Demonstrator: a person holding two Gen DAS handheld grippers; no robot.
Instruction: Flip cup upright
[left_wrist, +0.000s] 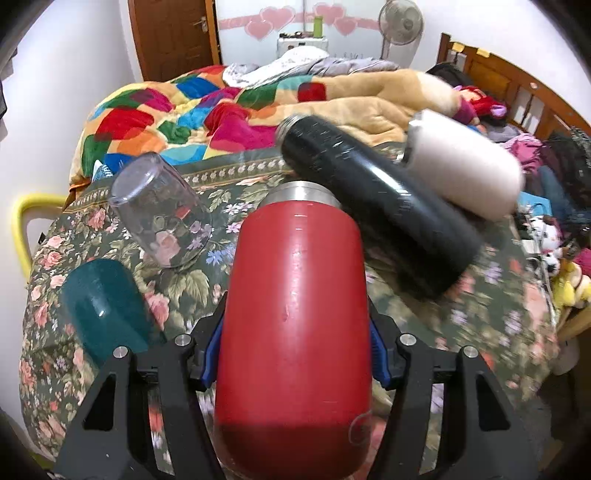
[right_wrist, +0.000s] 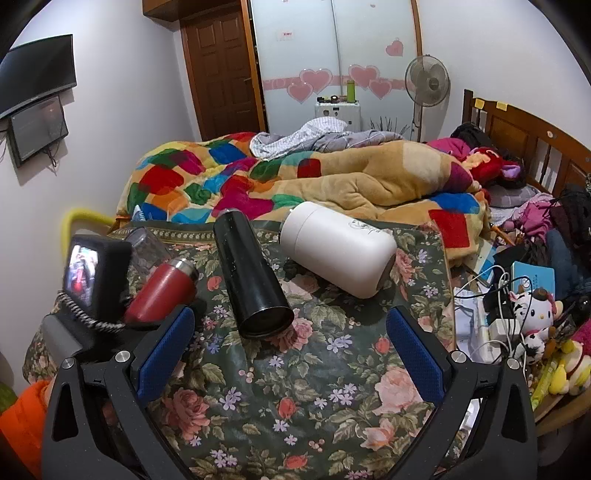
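Fingers of the left gripper (left_wrist: 295, 356) clamp the red cup (left_wrist: 295, 317), tilted above the floral table (right_wrist: 295, 398). Right gripper (right_wrist: 291, 350) hangs open, empty. Swinging it upright could knock the black flask (left_wrist: 373, 199) or glass (left_wrist: 162, 214) close by.
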